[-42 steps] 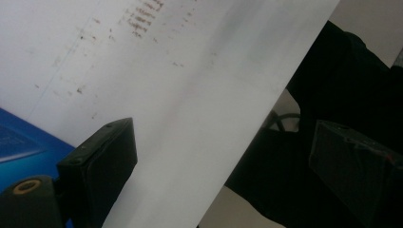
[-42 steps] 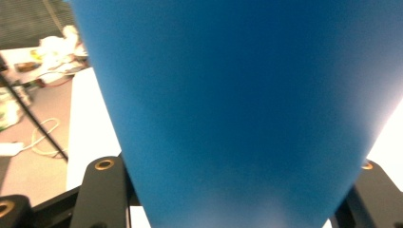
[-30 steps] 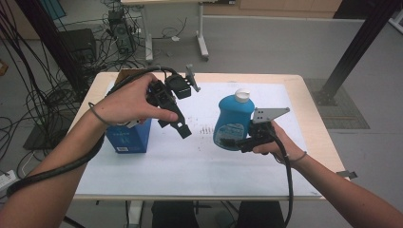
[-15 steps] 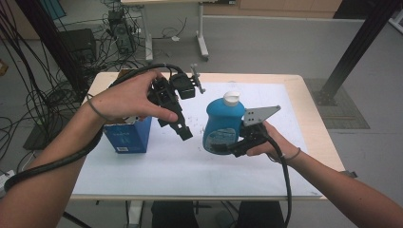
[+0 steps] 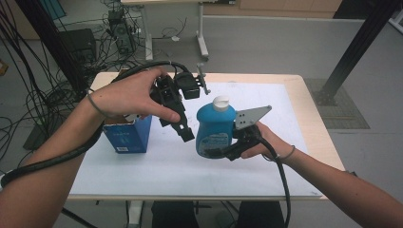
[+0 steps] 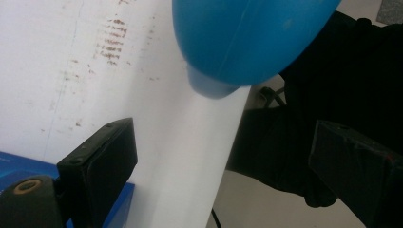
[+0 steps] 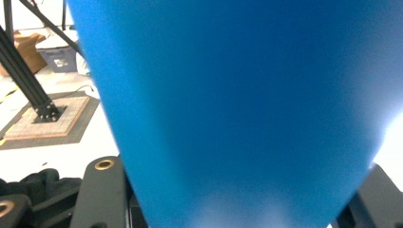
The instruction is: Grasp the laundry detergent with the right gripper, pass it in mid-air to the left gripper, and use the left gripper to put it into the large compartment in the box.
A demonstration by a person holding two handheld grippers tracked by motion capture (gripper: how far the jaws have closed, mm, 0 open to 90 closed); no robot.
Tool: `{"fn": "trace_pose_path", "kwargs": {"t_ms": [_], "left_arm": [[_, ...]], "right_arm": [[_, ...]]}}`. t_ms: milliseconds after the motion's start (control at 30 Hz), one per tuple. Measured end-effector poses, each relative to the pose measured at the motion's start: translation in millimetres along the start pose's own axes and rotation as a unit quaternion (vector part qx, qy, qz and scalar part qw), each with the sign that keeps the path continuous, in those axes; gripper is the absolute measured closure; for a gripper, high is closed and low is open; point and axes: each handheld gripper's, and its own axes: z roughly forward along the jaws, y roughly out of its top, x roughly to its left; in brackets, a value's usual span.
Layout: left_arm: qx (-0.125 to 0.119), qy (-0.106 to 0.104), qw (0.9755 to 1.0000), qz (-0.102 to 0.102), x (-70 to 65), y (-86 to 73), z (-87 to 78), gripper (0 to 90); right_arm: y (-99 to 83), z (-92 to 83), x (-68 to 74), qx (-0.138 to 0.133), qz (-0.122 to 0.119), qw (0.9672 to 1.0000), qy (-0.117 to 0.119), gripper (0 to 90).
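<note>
Two hand-held grippers meet above the bench (image 5: pixel 285 161): the right hand-held gripper (image 5: pixel 219 151) clamps the upright blue plastic bottle (image 5: pixel 215 127) low down, while the left hand-held gripper (image 5: pixel 186 135), jaws wide and empty, hovers just beside the bottle's left.

One blue bottle (image 5: pixel 215 129) with a single white cap (image 5: pixel 221 101) sits clamped in the right gripper (image 5: pixel 223 151), one of two grippers in frame; the left gripper (image 5: pixel 185 133), jaws apart, hangs just beside it. One blue box (image 5: pixel 127 137) stands behind the left gripper. Two hands, one table (image 5: pixel 304 104).
</note>
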Motion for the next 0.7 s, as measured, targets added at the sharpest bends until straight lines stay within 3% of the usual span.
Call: {"fn": "trace_pose_path", "kwargs": {"t_ms": [300, 700], "left_arm": [[-0.008, -0.002, 0.9999, 0.012, -4.1, 4.1, 1.4, 9.1], [-0.015, -0.006, 0.9994, 0.031, -9.3, 13.7, 4.9, 9.3]], "right_arm": [[3.3, 15.9, 3.5, 0.011, -0.013, 0.9997, 0.020, 39.1], [13.3, 27.6, 5.8, 0.005, -0.024, 0.9991, 0.034, 39.1]]}}
